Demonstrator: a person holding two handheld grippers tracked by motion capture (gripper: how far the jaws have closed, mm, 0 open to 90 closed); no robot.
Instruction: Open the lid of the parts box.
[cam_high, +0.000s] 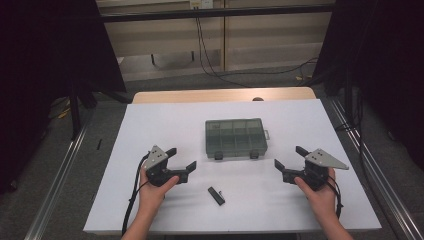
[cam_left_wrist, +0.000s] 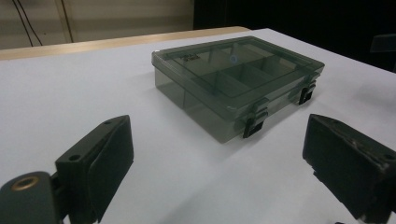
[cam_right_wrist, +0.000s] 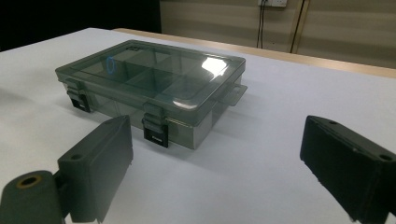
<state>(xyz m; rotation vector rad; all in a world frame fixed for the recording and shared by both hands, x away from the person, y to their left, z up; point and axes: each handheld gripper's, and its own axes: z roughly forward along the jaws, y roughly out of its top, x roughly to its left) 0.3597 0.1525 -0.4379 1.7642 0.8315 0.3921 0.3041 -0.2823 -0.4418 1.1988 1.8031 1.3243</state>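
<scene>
High view: a person's two hands each hold a gripper over a white table (cam_high: 150, 120), with a compartment box (cam_high: 235, 137) between and beyond them.
Box look: smoky translucent grey plastic, flat and rectangular, lid down; dividers show through the lid as a row of compartments.
Box latches: two black latches on the front wall, both folded down; a small tab juts from one short side.
Box place: flat on the table's middle, well apart from both grippers, its latch side facing the person.
Left gripper (cam_high: 183, 159): released, jaws spread wide with nothing between them; it hovers near the box's left front corner.
Right gripper (cam_high: 288, 157): released too, jaws wide and empty, near the box's right front corner.
Small black piece (cam_high: 216, 195): one, lying on the table between the hands, nearer the person than the box.
Count: one box, two latches, two grippers, one loose black piece.
Left gripper view: box (cam_left_wrist: 233, 81) seen cornerwise between the two black jaws.
Right gripper view: box (cam_right_wrist: 154, 86) with glare on the lid.
Hard to tell: whether the compartments hold anything; what the black piece is; small print on the lid unreadable.
</scene>
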